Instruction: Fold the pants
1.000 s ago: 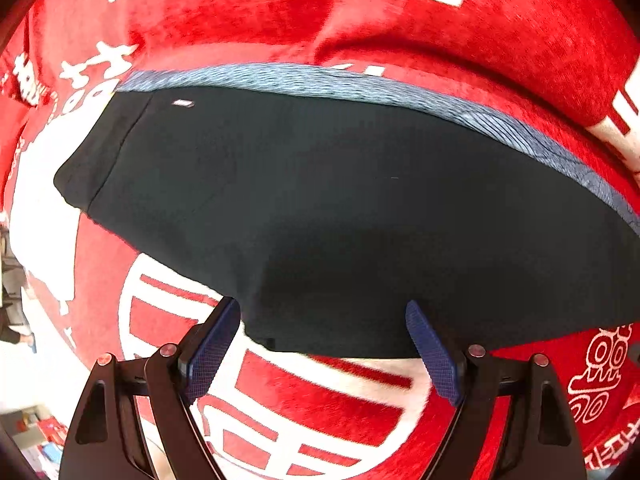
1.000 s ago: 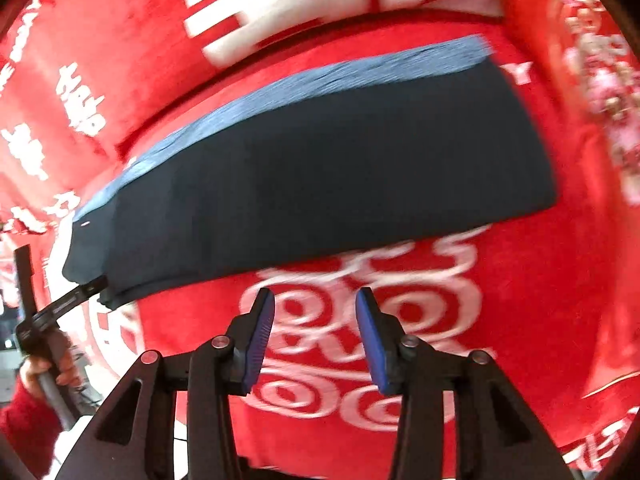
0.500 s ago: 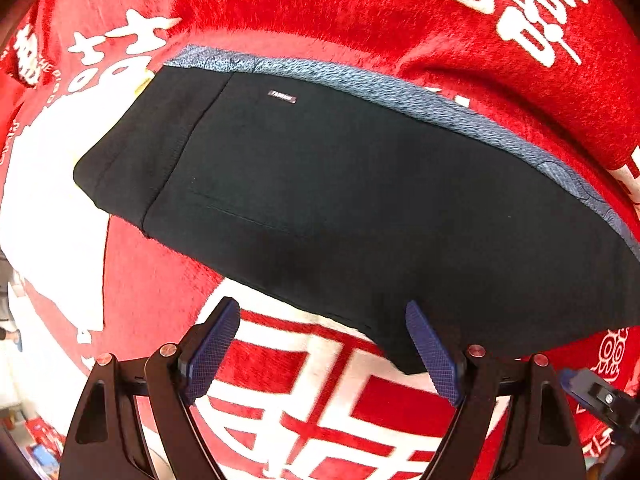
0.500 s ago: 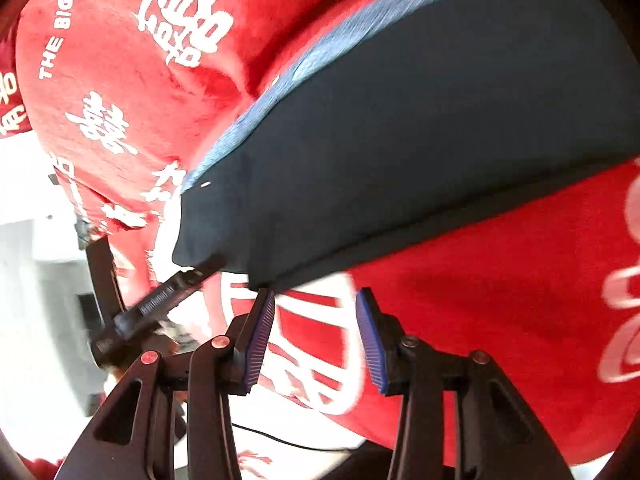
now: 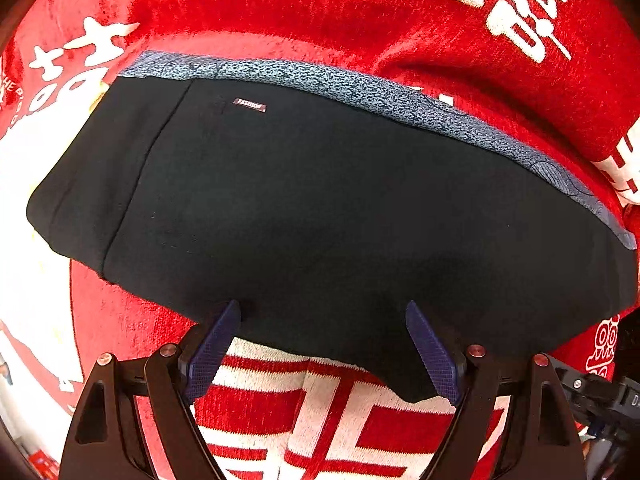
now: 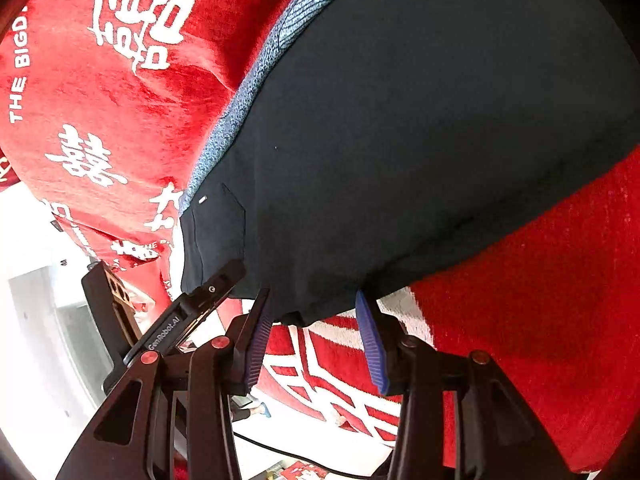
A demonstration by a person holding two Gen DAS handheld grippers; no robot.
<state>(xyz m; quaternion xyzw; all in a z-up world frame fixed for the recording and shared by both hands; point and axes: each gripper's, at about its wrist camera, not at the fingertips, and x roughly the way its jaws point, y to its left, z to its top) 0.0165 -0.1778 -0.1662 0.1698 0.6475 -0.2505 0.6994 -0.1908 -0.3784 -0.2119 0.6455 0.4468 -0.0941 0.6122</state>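
L wrist view: the black pants (image 5: pixel 328 216) lay flat, folded lengthwise, on a red cloth (image 5: pixel 280 8) w/ white characters; a speckled blue-grey band (image 5: pixel 360 88) ran along the far edge, and a small label (image 5: pixel 249 105) reading "FASHION" sat near the far-left corner. The left gripper (image 5: pixel 322 322) was spread wide, nothing held, its fingertips at the pants' near edge, one on either side of a stretch of hem. Part of the right gripper's body (image 5: pixel 592 392) showed at lower right.

R wrist view: the pants (image 6: pixel 420 128) ran diagonally, label only a pale fleck here. The right gripper (image 6: pixel 314 306) was parted, narrower than the left, w/ a bottom corner of fabric hanging between the tips; not pinched. Only this view showed the left gripper (image 6: pixel 192 312) from outside, marked "GenRobot.AI", at the same hem, plus the cloth's drop-off and a pale floor (image 6: pixel 40 320) below.
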